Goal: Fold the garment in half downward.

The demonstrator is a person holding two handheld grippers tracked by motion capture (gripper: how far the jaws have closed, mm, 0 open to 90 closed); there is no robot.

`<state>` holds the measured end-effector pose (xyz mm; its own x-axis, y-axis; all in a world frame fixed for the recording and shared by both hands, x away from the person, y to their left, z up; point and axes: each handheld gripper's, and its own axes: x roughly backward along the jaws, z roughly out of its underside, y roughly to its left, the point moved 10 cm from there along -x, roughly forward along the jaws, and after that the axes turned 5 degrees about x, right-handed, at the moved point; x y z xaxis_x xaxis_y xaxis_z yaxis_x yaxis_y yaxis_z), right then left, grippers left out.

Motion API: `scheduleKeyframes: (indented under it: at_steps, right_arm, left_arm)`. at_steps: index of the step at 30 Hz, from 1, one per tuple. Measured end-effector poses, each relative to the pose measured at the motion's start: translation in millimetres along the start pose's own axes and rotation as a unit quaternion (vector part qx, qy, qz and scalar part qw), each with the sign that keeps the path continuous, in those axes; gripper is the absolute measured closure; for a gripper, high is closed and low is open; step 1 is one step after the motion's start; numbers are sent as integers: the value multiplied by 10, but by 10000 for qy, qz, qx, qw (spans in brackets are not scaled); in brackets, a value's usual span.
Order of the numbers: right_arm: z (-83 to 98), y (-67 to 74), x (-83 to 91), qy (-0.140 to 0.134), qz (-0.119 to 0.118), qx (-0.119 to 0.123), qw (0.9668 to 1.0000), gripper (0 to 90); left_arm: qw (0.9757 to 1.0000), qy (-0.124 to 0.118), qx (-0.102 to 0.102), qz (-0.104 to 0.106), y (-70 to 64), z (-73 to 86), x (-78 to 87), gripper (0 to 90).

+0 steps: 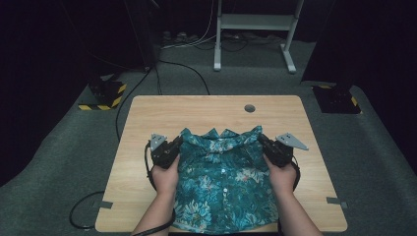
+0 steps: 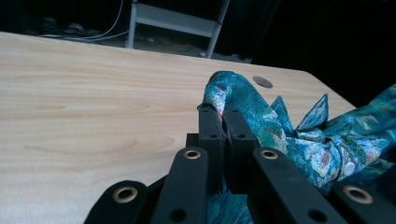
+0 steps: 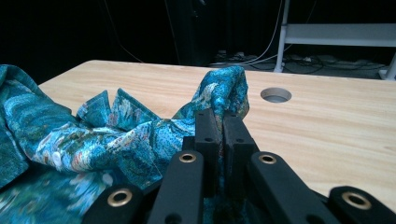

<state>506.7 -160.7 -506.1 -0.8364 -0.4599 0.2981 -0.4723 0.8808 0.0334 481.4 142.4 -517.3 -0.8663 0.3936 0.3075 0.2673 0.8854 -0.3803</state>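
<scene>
**Shirt pinched at both shoulders, ready for a fold**

The wooden bench point(image 1: 147, 110) is seen bare across its far half, with a round cable hole point(image 1: 250, 108) toward the far right, so room is left there for the cloth to be drawn or laid out. On the near half the teal floral shirt point(image 1: 221, 182) is spread buttons up, its hem hanging just over the near edge and its collar points standing up toward the far side. It is kept flat and centred, most likely so that both sides can be handled evenly.

Each shoulder is now gripped. The left tongs point(image 2: 222, 109) are clenched on a bunched ridge of fabric at the shirt's left shoulder, and the right tongs point(image 3: 222, 112) are clamped the same way on the right shoulder; in both gripper views the cloth is seen rising in a peak above jaws pressed tight together. The grips are matched, one on each side, so the garment can be lifted or folded without being skewed.

A row of small white buttons point(image 1: 223, 170) is seen down the middle, a handy line for a fold to be judged against.
</scene>
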Motion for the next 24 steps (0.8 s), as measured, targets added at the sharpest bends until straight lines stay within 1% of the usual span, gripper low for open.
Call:
scheduleKeyframes:
  at_steps: [3,5,7,9,10,12,13,15,18,19,22,24]
  right_arm:
    - [65,29,100,-34,-35,-50,10000,865]
    - [110,59,168,-41,-52,-45,10000,864]
    - [152,88,235,-47,-62,-14,10000,864]
    - [191,119,299,-47,-77,0,10000,864]
    - [217,139,337,-37,-96,1,9999,864]
    - [252,164,392,-21,-92,41,9999,863]
    - [274,179,423,-5,-100,63,9999,863]
    - [323,212,477,31,-128,71,9999,861]
    - [410,255,547,108,-157,70,9998,859]
    - [441,265,568,136,-166,49,9998,859]
    - [545,287,620,253,-186,-44,9995,857]
    - [612,290,652,344,-165,-50,9993,854]
  left_arm:
    - [10000,-7,56,27,1,89,79,877]
    - [9999,-19,105,84,-14,140,148,877]
    - [9999,-8,52,106,-37,176,198,877]
    - [9999,-12,60,154,-70,221,268,877]
    - [9999,4,55,162,-82,240,289,876]
    - [9998,46,-20,173,-104,285,341,876]
    - [9998,67,-12,179,-105,306,368,876]
    - [9997,149,17,191,-101,362,412,876]
    - [9994,295,-45,167,-83,455,468,875]
    - [9993,345,-68,148,-74,485,482,875]
    - [9989,460,-10,112,-53,559,530,874]
    - [9985,535,-55,66,-49,601,560,874]
